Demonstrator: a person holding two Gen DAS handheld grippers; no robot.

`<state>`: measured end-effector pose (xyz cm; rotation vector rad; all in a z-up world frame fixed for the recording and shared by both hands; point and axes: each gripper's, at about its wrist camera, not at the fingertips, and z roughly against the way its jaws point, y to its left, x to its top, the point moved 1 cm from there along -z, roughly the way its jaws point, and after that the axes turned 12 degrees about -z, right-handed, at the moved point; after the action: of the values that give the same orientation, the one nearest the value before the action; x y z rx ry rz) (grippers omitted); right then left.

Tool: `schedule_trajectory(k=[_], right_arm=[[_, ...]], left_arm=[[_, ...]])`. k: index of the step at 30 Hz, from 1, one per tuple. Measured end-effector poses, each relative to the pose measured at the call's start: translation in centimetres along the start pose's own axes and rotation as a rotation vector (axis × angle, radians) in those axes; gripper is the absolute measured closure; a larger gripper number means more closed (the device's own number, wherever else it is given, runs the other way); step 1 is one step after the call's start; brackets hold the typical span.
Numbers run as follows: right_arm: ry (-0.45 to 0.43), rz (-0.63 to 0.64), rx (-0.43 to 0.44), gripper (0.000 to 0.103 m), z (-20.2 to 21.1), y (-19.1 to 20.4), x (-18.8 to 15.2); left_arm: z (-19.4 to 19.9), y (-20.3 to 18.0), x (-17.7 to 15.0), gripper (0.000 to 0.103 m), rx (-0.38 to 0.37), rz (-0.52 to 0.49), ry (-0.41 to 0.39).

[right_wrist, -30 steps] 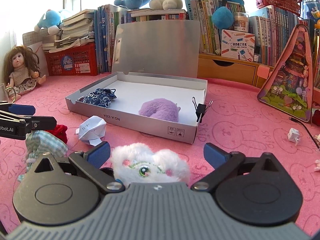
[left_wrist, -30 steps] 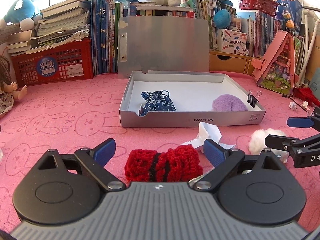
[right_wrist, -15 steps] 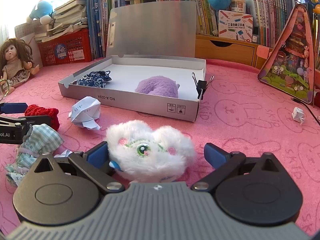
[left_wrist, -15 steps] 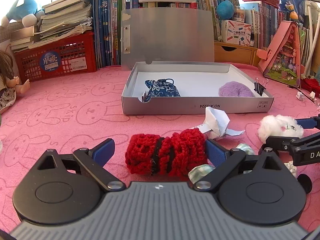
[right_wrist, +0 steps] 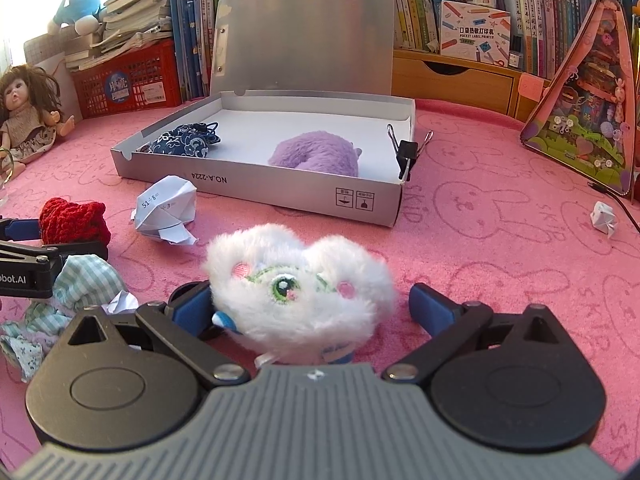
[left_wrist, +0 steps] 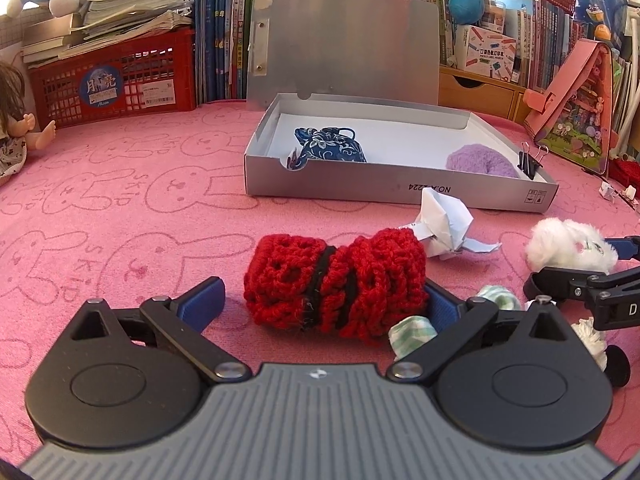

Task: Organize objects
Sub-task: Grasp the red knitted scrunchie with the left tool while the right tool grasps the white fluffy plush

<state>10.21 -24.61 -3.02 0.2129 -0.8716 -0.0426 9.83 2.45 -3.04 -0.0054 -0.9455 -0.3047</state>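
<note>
My left claw (left_wrist: 320,300) is spread wide, jaws just opened further, with the red knitted roll (left_wrist: 334,282) lying on the pink cloth (left_wrist: 120,208) between them, its long axis running jaw to jaw. My right claw (right_wrist: 310,304) is spread around the white plush toy (right_wrist: 300,280), not yet pinching. The open box (left_wrist: 400,190) lies farther ahead, slightly right of the roll; the left claw is nearer the roll.
</note>
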Motion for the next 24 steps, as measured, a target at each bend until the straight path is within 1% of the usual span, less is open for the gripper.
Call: schedule_trajectory(k=[11,19,21,23,24], right_arm=[[0.004,0.007,0.001,0.000,-0.08,0.23,-0.04],[0.003,0.007,0.001,0.000,-0.07,0.25,-0.07],[0.003,0.007,0.001,0.000,-0.06,0.24,-0.06],[0.002,0.008,0.001,0.000,-0.06,0.28,-0.06],[0.001,0.009,0.001,0.000,-0.04,0.31,-0.05]], left_arm=[[-0.28,-0.41,0.09,0.000,0.016,-0.027,0.021],[-0.20,-0.38,0.07,0.000,0.017,-0.022,0.016],[-0.09,-0.35,0.06,0.003,0.020,-0.018,0.012],[0.11,-0.37,0.10,0.011,0.025,-0.016,0.007],[0.21,-0.34,0.17,0.014,0.022,-0.015,0.005]])
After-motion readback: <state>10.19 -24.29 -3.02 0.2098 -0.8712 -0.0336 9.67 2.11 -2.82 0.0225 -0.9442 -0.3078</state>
